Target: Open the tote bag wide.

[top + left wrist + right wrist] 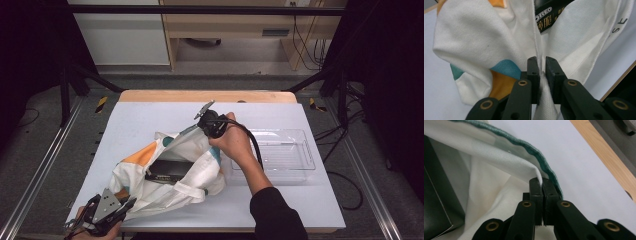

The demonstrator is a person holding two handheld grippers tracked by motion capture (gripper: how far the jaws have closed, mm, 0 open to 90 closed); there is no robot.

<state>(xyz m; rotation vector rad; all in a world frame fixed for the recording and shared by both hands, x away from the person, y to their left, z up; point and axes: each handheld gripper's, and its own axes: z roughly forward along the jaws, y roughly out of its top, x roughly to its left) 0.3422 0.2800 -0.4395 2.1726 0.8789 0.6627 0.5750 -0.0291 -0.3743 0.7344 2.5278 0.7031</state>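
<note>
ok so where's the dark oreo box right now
In the high view the dark box lies inside the open cloth bag at the table's middle, left of the clear tray.

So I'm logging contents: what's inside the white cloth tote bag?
A dark Oreo box lies inside the white cloth tote bag; fabric covers whatever is beneath or beside it.

The cloth bag [165, 170] mouth gapes, blocked inside by a dark box [169, 171].
</note>
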